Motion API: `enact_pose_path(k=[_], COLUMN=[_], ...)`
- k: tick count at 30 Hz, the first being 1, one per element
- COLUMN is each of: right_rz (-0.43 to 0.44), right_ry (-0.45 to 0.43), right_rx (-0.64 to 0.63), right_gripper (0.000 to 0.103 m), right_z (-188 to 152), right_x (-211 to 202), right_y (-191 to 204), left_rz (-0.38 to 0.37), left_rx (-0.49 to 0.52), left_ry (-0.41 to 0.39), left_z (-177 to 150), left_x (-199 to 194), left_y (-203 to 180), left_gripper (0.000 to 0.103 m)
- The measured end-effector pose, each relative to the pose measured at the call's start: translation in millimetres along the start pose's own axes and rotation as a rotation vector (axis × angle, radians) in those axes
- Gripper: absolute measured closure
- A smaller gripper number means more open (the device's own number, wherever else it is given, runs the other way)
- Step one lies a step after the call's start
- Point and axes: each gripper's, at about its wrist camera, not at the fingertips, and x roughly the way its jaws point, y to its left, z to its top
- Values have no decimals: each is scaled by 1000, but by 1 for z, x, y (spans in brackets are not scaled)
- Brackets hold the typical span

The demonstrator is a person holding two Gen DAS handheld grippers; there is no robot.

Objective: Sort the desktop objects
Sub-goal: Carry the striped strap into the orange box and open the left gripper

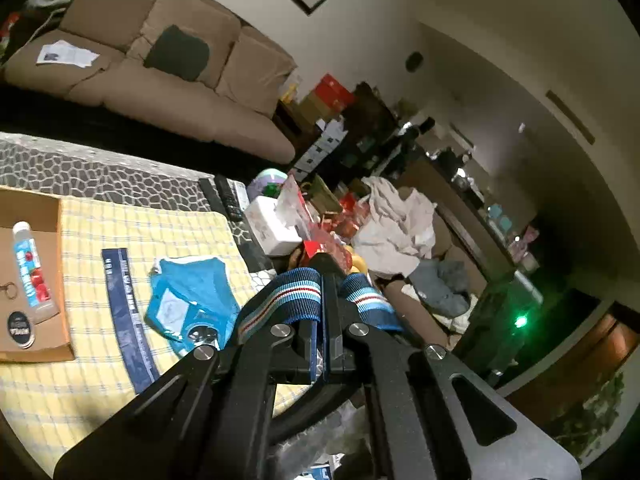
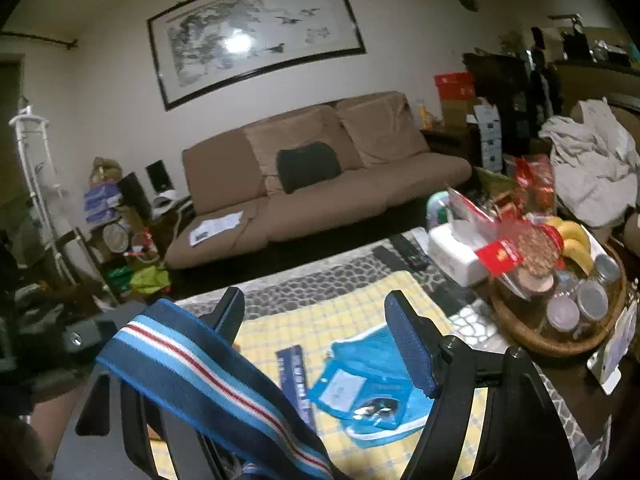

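Left hand-held gripper (image 1: 329,276) pinches striped strap (image 1: 280,300); right (image 2: 316,308) spread (strap draped across).

Both wrist cameras look forward and slightly down from above the desk (image 1: 120,184), sharing the yellow cloth (image 2: 352,304) (and sofa (image 1: 168,80) beyond).

Home living room, brown sofa (image 2: 320,184) as landmark, framed ink painting (image 2: 256,28) above it, cluttered table (image 2: 320,276) before it, stacked boxes (image 2: 456,96) beside it.
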Motion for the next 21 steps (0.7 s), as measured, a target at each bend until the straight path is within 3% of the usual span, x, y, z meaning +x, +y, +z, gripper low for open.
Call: enact_pose_path(k=[9,21], right_rz=[77,220], right_ry=[25,74], right_rx=[-94,-170], right_gripper=[28,28], right_z=[12,5], right_x=[-6,43], right_y=[71,195], left_rz=[83,216], left_rx=[-17,-50], left_ry=[-56,-124], left_z=[18,50], left_x=[-70,-171], left_y=[38,114], left_gripper=[101,101])
